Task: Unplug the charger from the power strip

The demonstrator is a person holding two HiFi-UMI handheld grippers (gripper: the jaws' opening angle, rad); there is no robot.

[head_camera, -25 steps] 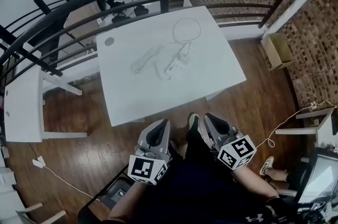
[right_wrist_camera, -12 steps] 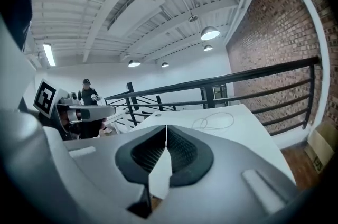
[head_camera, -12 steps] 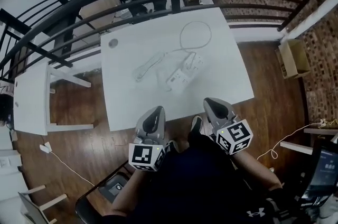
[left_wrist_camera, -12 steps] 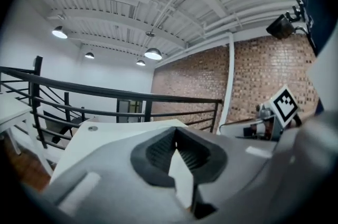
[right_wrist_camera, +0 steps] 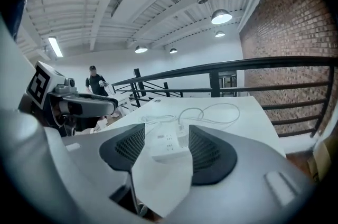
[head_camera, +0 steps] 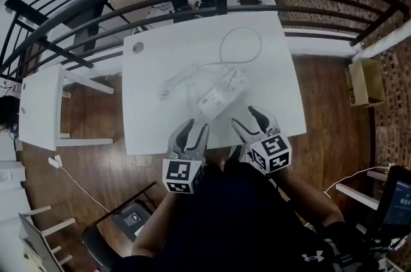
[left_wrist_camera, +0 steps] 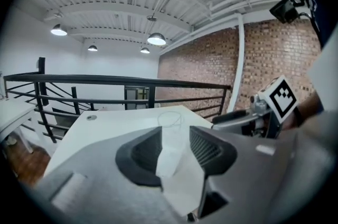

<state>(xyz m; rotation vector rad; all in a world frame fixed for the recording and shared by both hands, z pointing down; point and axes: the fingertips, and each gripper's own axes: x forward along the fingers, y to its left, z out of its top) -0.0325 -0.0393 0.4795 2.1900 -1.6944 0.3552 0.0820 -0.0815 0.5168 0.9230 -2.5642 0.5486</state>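
Left gripper [head_camera: 192, 130] and right gripper [head_camera: 246, 118] hover at the worktop's [head_camera: 154, 59] near edge, jaws opening and empty. The power strip [head_camera: 218, 93] lies just beyond, mid-worktop, with the charger [head_camera: 234, 76] plugged in.

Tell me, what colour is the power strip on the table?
The power strip is white; the right gripper view shows it best.

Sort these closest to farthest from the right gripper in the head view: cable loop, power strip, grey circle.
1. power strip, just ahead of right gripper, whose empty jaws are opening.
2. cable loop, farther back.
3. grey circle, far left corner.
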